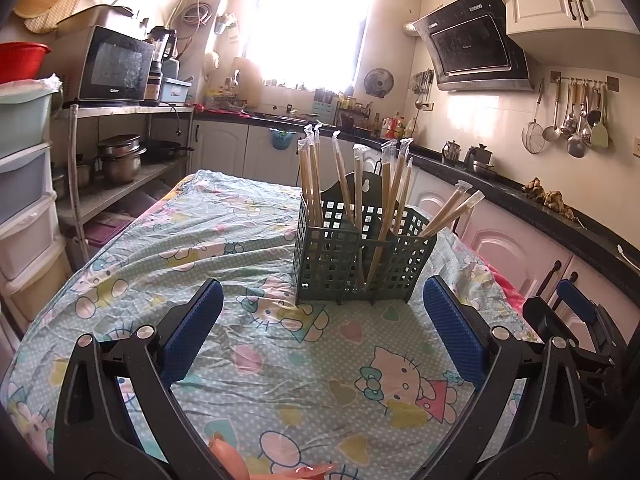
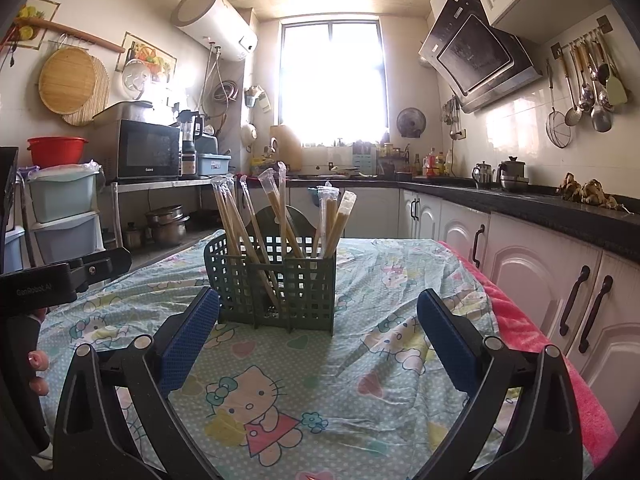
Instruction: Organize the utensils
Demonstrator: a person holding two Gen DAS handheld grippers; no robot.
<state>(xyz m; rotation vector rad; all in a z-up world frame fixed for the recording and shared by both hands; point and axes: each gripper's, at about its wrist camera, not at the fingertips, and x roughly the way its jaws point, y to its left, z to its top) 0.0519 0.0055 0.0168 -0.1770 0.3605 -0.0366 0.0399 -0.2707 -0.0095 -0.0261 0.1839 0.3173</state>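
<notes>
A dark green lattice utensil holder [image 1: 362, 264] [image 2: 276, 284] stands on the cartoon-print tablecloth [image 1: 240, 248] [image 2: 384, 360]. Several wrapped pairs of wooden chopsticks [image 1: 386, 200] [image 2: 244, 224] stick up out of its compartments, leaning various ways. My left gripper [image 1: 324, 320] is open, just short of the holder, with nothing between its blue pads. My right gripper [image 2: 318, 322] is also open and empty, a little in front of the holder. In the left wrist view the right gripper [image 1: 576, 320] shows at the right edge.
Kitchen cabinets and a black countertop [image 2: 560, 204] run along the right, close to the table's pink-edged side [image 2: 560, 352]. A metal shelf with a microwave [image 1: 112, 64] and plastic drawers [image 1: 24, 184] stands on the left. A person's hand [image 2: 36, 364] holds the left gripper's body.
</notes>
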